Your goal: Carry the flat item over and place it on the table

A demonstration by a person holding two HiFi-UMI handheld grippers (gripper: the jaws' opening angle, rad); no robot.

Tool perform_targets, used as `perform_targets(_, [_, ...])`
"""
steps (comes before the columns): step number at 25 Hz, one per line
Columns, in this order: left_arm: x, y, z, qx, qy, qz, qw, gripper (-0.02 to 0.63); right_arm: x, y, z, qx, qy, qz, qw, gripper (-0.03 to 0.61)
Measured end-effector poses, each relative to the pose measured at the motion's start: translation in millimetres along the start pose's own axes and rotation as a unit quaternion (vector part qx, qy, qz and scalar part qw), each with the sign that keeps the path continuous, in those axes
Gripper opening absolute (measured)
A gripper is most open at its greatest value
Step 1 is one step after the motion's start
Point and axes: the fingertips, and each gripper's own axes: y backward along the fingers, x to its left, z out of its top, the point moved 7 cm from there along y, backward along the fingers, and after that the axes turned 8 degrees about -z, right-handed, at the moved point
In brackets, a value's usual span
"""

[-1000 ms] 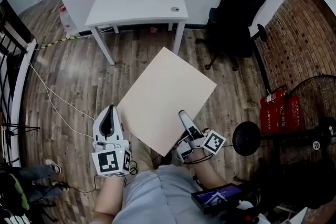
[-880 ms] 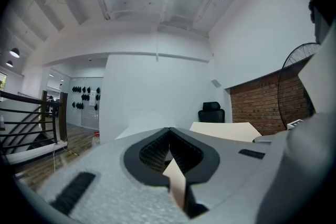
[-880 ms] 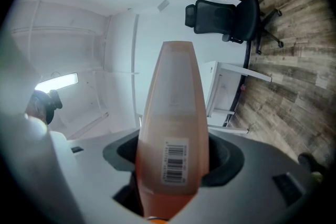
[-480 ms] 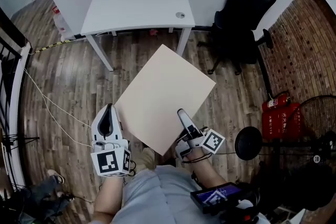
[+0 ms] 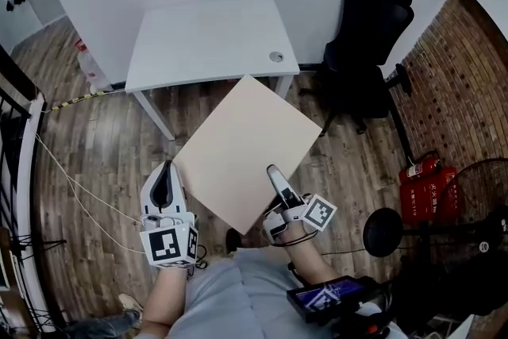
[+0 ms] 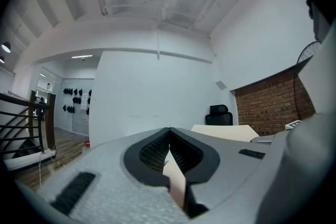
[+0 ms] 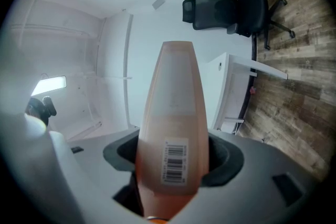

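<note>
The flat board (image 5: 246, 151) is held in the air, its far corner near the white table (image 5: 206, 36). Its near edges are pinched tight by the left gripper (image 5: 166, 175) and the right gripper (image 5: 275, 173). Kept too low, it could be knocked loose by the table edge. Both grippers are pointed about level.

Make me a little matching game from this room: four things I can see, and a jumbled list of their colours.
Things:
1. board
2. table
3. office chair
4. fire extinguishers

Colours:
A. black
B. pale tan
C. red
D. white

Pairs: 1-B, 2-D, 3-A, 4-C
</note>
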Motion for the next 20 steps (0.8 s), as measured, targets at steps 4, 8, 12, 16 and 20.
perform_targets(4, [15,-16,2,-0.003,0.003,-0.006,1.0,0.009,4,-19,2,-0.008,0.0,0.0,1.0,0.293])
perform_targets(8, [19,-30,-3,0.002,0.005,-0.014,0.9999,0.009,1,-29,9,-0.015,0.002,-0.005,1.0,0.293])
perform_targets(12, [22,-45,-11,0.012,0.007,-0.02,0.9997,0.009,-5,-39,15,-0.02,-0.006,-0.011,1.0,0.293])
perform_targets(16, [24,-64,-19,0.024,0.006,-0.025,0.9994,0.009,-13,-50,25,-0.022,-0.009,-0.017,1.0,0.293])
perform_targets(20, [27,-96,-30,0.036,0.005,-0.027,0.999,0.009,-26,-70,42,-0.025,-0.018,-0.017,0.999,0.293])
